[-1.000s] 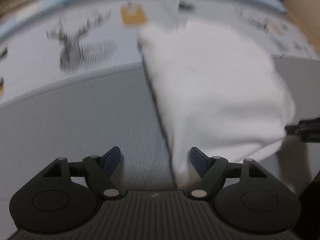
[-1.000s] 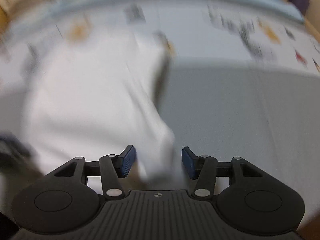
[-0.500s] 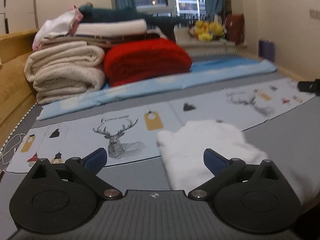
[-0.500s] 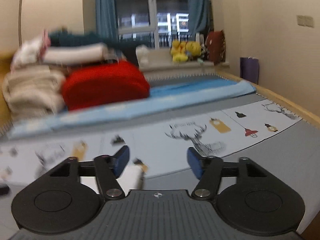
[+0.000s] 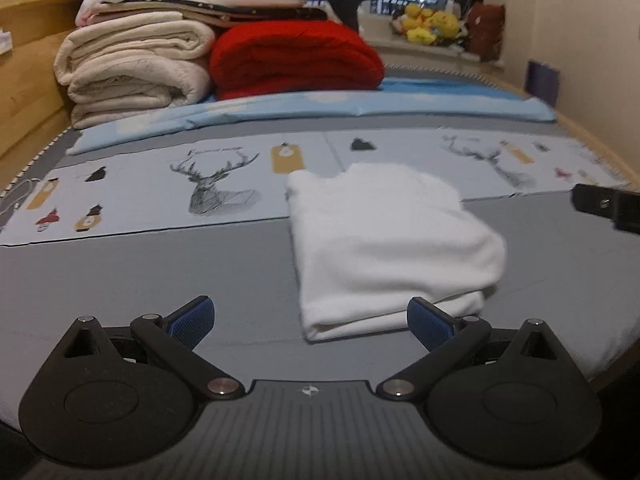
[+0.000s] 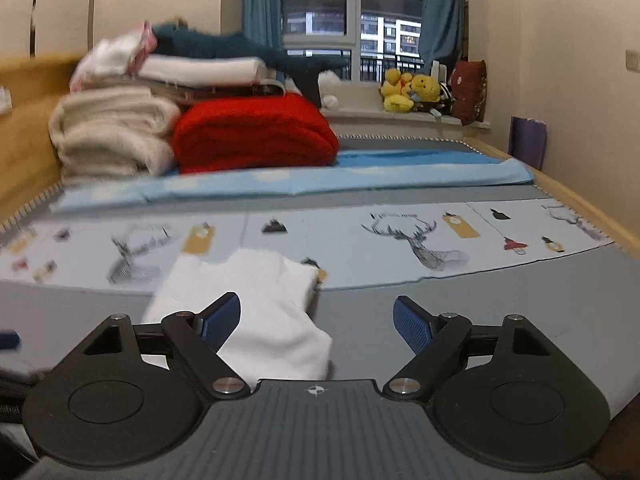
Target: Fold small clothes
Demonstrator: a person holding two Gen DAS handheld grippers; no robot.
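The small white knitted garment (image 5: 384, 248) lay folded into a neat rectangle on the grey bed (image 5: 160, 272), just ahead of both claws. Left claw (image 5: 310, 320) and right claw (image 6: 316, 320) gaped empty; folding looked finished.

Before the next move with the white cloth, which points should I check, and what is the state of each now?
1. Left hand-held gripper open and empty: ok.
2. Right hand-held gripper open and empty: ok.
3. White garment lies folded on the grey sheet: ok.
4. Garment released, no finger pinching it: ok.
5. Fold edges aligned neatly: cannot tell, far side hidden.
6. Garment apart from the red blanket: ok.
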